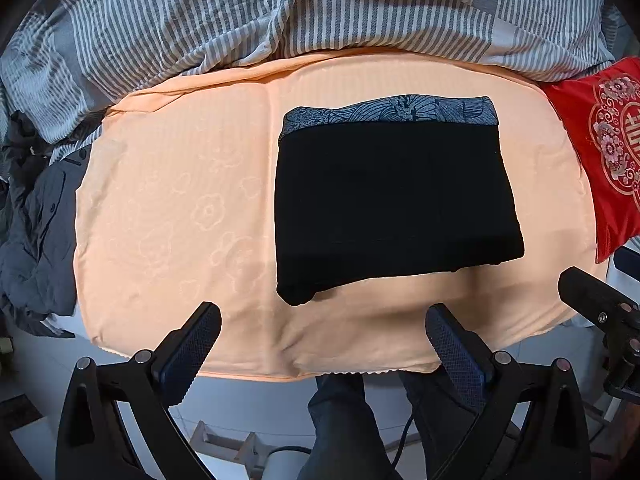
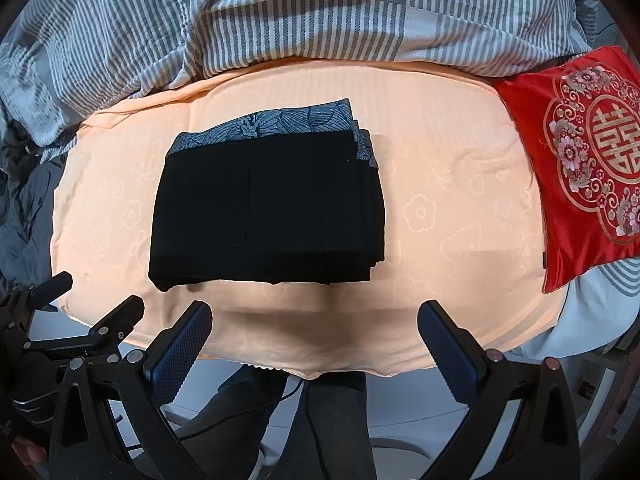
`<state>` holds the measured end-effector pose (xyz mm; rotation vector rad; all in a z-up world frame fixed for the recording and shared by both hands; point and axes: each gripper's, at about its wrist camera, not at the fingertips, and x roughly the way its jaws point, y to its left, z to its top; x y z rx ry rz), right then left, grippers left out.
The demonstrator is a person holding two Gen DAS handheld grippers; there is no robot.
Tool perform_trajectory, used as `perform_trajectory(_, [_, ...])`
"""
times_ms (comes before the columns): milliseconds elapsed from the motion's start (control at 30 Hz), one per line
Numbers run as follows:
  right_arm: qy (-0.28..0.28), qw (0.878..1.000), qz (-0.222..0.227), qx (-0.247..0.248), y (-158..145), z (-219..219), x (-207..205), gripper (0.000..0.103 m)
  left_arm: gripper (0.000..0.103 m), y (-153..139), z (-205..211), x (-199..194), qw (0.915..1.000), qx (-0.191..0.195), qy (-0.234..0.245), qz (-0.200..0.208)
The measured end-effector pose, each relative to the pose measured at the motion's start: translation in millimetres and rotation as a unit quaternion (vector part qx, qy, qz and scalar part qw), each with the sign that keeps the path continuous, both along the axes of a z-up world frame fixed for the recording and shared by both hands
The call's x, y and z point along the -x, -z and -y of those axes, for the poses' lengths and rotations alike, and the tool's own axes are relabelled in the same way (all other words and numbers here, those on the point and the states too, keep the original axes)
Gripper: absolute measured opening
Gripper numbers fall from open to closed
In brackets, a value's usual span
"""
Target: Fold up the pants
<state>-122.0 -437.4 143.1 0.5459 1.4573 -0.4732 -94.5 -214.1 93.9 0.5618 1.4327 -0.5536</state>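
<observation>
The black pants point(image 1: 394, 204) lie folded into a compact rectangle on a peach sheet point(image 1: 172, 200) that covers the near part of the bed. Their patterned grey waistband point(image 1: 390, 114) runs along the far edge of the bundle, and in the right wrist view several stacked layers show at the bundle's right side.

The left gripper point(image 1: 323, 330) hangs over the near edge of the sheet with its fingers spread wide and nothing between them. The pants lie just ahead of it and a little to its right, apart from both pads. The right gripper point(image 2: 315, 328) is also spread wide and empty, hovering at the same near edge; from it, the pants point(image 2: 266, 208) lie ahead and slightly to the left, again untouched. Each gripper shows in the other's view: the right one at the far right of the left wrist view, the left one at the far left of the right wrist view.

Beyond the pants, a grey-and-white striped duvet point(image 1: 280, 12) is bunched along the far side. A red embroidered cushion point(image 2: 584, 184) sits ahead and to the right of the right gripper. A crumpled dark grey garment point(image 1: 36, 240) lies left of the left gripper, off the sheet's edge. Below both grippers, the person's legs point(image 1: 340, 420) in dark trousers stand on a pale floor.
</observation>
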Motion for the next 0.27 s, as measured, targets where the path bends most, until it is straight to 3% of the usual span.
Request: perform_trajectory(267, [0.001,1.0,0.0,0.0,-0.1,-0.8,-0.4,0.103,0.103,-2.2,1.3,3.3,0.9999,-0.001,0.013,0.01])
